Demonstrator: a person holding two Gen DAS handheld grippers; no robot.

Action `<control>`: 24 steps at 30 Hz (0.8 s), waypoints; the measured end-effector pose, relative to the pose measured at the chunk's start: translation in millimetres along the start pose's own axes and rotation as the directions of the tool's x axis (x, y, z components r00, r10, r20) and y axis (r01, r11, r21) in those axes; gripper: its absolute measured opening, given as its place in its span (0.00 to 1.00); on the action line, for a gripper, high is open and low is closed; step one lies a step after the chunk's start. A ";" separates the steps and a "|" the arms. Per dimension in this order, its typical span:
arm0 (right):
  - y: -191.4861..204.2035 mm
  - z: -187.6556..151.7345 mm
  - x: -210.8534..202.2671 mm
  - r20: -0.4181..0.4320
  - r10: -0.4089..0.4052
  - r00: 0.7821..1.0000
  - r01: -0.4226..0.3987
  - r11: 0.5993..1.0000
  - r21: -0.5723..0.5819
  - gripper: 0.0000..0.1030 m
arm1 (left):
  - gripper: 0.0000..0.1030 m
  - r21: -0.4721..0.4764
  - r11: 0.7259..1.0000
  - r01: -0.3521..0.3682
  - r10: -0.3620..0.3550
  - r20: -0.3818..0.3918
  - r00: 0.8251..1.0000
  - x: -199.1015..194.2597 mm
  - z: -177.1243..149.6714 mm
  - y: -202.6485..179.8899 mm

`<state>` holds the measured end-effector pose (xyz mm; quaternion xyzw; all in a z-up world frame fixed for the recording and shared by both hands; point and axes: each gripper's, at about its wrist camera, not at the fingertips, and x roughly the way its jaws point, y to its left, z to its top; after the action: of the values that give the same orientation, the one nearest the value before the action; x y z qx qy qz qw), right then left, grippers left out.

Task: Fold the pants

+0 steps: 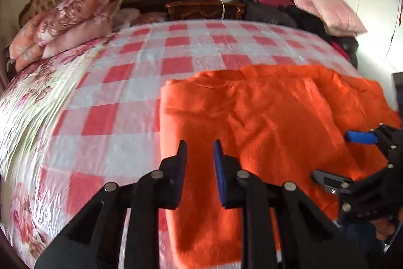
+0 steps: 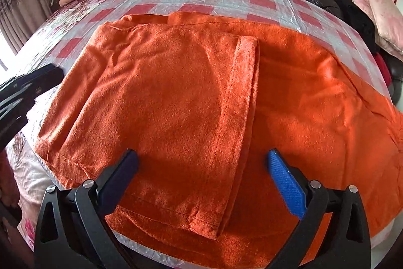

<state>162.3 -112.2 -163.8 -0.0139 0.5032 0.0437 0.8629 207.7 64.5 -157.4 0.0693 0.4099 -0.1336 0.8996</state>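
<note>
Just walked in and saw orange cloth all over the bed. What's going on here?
A person with a gripper in each hand is folding orange pants on the checked bedspread. One part already lies folded over the rest. The left gripper hovers nearly closed and empty near the pants' edge; the right gripper hangs wide open above them.
</note>
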 end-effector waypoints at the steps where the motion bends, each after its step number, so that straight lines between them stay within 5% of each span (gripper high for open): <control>1: 0.1 0.0 -0.2 -0.001 0.000 1.000 0.000 1.000 -0.001 0.96 | 0.20 0.001 1.000 0.000 0.000 -0.037 0.999 12.0 1.4 0.9; 6: -1.2 0.8 -0.5 -0.021 0.017 1.000 -0.018 1.000 -0.021 0.96 | 0.21 -0.047 0.996 -0.071 0.067 -0.065 0.996 27.6 10.4 22.8; 11: -0.9 1.1 -0.8 -0.025 0.025 0.999 -0.026 0.999 -0.035 0.96 | 0.21 -0.003 1.000 -0.010 0.010 -0.016 1.000 23.9 37.9 20.0; 14: -1.5 0.9 -1.0 -0.029 0.031 0.999 -0.032 0.999 -0.043 0.96 | 0.21 0.044 0.999 0.030 -0.027 -0.068 0.997 47.4 56.0 9.1; 16: -1.9 1.7 -0.7 -0.035 0.033 0.999 -0.034 0.998 -0.045 0.96 | 0.21 0.069 0.998 -0.008 0.014 -0.087 0.996 65.1 62.8 8.2; 20: -3.0 3.3 -0.8 -0.058 0.034 0.998 -0.037 0.999 -0.040 0.96 | 0.21 -0.029 0.999 0.026 -0.028 -0.099 0.995 76.7 70.6 23.6; 24: -7.9 17.6 -10.2 -0.042 0.079 0.996 -0.078 0.997 0.021 0.95 | 0.38 -0.070 0.998 -0.001 -0.002 -0.049 0.999 51.0 59.6 27.8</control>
<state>173.3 -119.5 -146.4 0.0134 0.5220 0.0722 0.8498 290.9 67.7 -156.6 0.0411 0.4362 -0.1177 0.8912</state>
